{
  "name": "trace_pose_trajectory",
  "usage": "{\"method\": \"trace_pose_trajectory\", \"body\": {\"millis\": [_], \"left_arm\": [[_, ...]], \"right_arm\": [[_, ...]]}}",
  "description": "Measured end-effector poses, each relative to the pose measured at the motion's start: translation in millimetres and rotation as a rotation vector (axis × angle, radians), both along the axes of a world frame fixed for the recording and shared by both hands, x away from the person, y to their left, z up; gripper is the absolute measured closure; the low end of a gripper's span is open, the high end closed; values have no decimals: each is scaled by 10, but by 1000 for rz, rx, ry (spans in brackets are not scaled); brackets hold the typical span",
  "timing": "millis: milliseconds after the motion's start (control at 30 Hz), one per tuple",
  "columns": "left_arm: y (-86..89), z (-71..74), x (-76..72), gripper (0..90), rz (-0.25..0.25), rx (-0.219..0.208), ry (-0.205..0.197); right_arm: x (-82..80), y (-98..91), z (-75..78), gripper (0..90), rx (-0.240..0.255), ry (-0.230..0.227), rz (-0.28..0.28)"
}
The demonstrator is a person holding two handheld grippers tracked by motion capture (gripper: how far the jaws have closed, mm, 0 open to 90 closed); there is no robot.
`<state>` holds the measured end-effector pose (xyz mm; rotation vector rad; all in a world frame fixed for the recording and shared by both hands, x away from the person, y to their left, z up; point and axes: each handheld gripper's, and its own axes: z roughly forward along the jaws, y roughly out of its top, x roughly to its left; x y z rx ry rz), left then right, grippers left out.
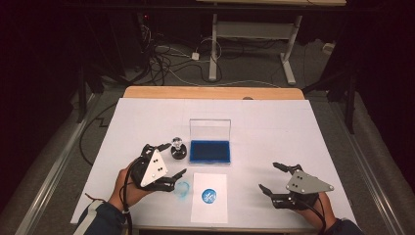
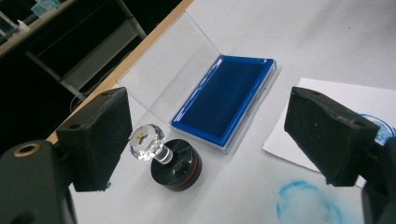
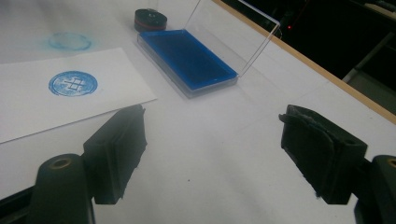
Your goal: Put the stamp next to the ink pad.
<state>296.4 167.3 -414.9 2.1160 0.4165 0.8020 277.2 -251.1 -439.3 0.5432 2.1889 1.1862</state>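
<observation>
Toward the bench's front-left corner, your left gripper (image 1: 166, 159) gapes wide and empty beside the stamp (image 2: 169, 156), whose slick crystal knob may slip or tip onto the ink pad (image 1: 210, 151) under an off-centre pinch.

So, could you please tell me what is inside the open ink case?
The case holds a dark blue ink pad filling its tray, with the clear lid standing open behind it. Nothing else lies on the pad. Whatever is under the pad is covered.
</observation>
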Motion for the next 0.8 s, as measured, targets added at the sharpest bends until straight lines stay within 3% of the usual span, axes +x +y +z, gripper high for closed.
{"method": "trace_pose_trajectory", "body": {"millis": [533, 633, 800], "left_arm": [[283, -148, -177, 142, 34, 3, -4], [339, -218, -180, 142, 34, -6, 24], [454, -373, -170, 142, 74, 1, 60]], "right_arm": [[-1, 1, 1, 221, 4, -2, -7], [2, -4, -1, 220, 7, -2, -14], [2, -9, -4, 220, 10, -3, -22]]}}
